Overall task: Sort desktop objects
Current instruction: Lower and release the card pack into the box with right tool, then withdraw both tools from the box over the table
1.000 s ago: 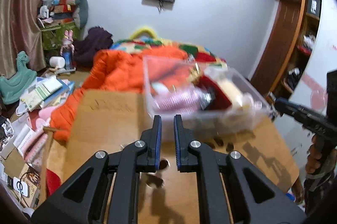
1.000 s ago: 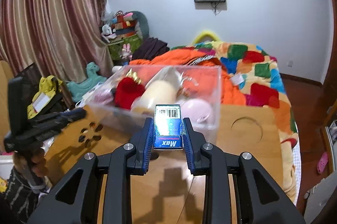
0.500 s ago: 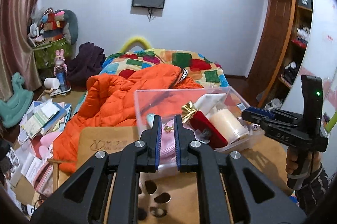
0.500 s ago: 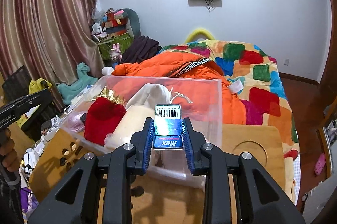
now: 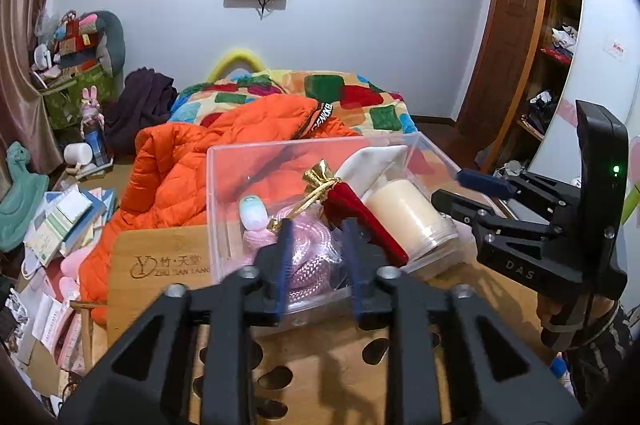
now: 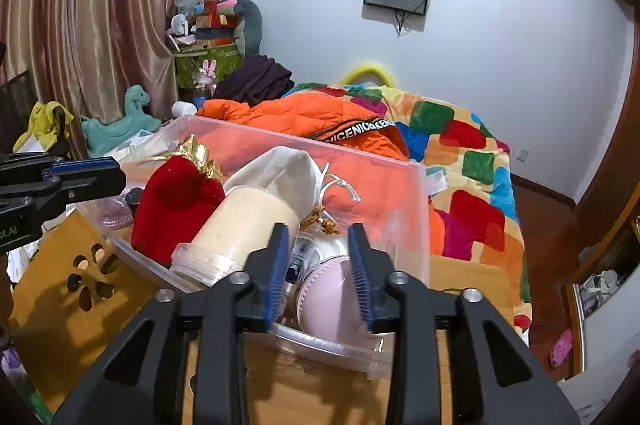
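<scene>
Clear plastic storage bin, on bamboo desk: holds red velvet pouch, cream cylindrical candle jar, pink coiled rope. Left tool and right tool: both released, empty, at the bin's 6 o'clock wall. Advice: lift straight clear before seeking another item.

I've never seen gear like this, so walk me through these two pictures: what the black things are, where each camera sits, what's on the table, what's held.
No robot here: a person holds a pair of black tongs in each hand, each with a camera looking along its fingers. One picture comes from the left tongs, the other from the right tongs; each also shows the other pair off to the side. Both are open and hold nothing. On the wooden table stands a clear plastic bin holding a cream candle jar, a red pouch tied with gold, pink rope, a white cloth bag and a round pink case.
</scene>
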Demonstrator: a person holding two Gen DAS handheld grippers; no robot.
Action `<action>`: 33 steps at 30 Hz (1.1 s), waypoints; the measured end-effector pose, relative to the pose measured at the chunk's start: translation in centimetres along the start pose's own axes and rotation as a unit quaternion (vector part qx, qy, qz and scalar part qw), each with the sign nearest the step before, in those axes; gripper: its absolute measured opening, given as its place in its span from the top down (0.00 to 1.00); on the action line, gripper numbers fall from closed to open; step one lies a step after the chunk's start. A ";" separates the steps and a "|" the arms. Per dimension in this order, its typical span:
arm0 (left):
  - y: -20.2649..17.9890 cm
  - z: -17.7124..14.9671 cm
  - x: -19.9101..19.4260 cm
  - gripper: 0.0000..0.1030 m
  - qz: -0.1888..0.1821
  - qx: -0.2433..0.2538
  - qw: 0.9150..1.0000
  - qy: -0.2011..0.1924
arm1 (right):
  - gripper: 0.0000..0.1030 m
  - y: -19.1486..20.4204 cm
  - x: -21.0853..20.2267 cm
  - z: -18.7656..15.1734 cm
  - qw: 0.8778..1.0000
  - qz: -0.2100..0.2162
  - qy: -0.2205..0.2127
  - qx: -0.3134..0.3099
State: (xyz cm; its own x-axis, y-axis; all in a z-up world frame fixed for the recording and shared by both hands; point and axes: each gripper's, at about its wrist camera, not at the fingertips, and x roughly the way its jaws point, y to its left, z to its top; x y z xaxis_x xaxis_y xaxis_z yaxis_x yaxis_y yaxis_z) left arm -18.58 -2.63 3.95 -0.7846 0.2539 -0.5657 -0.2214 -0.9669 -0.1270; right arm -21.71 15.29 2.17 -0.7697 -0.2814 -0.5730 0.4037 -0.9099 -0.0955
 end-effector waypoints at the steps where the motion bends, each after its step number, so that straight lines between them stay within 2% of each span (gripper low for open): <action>1: -0.2 0.0 -0.3 0.67 0.004 0.003 1.000 -0.005 | 0.52 -0.1 -0.3 0.0 1.000 0.002 -0.005 0.006; 3: -0.5 0.1 -0.9 0.67 0.006 0.008 1.000 -0.011 | 0.47 -0.3 -0.8 0.0 1.000 0.013 -0.011 0.019; 6: -0.8 0.1 -1.5 0.62 0.003 0.009 1.000 -0.015 | 0.47 -0.1 -1.2 0.0 0.999 0.016 -0.011 0.027; 8: -1.0 0.0 -2.1 0.48 0.007 0.011 1.000 -0.021 | 0.46 0.0 -1.8 -0.1 0.999 0.022 -0.011 0.031; 10: -1.2 -0.1 -2.7 0.42 0.013 0.013 0.999 -0.026 | 0.34 0.0 -2.6 -0.3 0.999 0.034 -0.009 0.038; 12: -1.3 -0.1 -3.3 0.35 0.014 0.013 0.999 -0.028 | 0.27 0.2 -3.8 -0.5 0.998 0.035 -0.019 0.039; 14: -1.4 -0.3 -3.8 0.17 0.015 0.007 0.999 -0.029 | 0.22 0.6 -5.1 -0.8 0.998 0.029 -0.031 0.037; 15: -1.4 -0.5 -4.1 0.14 0.015 0.002 0.999 -0.030 | 0.21 0.7 -5.7 -1.0 0.998 0.027 -0.038 0.037; 17: -1.6 -1.0 -4.5 0.12 0.015 -0.001 0.999 -0.030 | 0.20 1.1 -6.9 -1.5 0.998 0.026 -0.045 0.038; 22: -2.2 -2.3 -5.5 0.08 0.010 -0.005 0.999 -0.033 | 0.04 1.5 -8.8 -3.2 0.997 0.011 -0.048 0.053; 28: -3.9 -4.4 -6.7 0.08 0.029 0.005 0.999 -0.034 | 0.02 2.2 -11.0 -5.2 0.996 0.004 -0.056 0.070; 33: -5.6 -5.8 -8.6 0.08 0.050 0.016 0.997 -0.057 | 0.01 2.7 -13.0 -6.6 0.995 0.001 -0.066 0.080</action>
State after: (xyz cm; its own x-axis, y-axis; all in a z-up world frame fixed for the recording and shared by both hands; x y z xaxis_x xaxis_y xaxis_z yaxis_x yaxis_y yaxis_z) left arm -7.23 0.47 4.76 -0.8634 0.1598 -0.4786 -0.1557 -0.9866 -0.0485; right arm -7.30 18.52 3.97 -0.8316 -0.3113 -0.4600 0.3297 -0.9431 0.0423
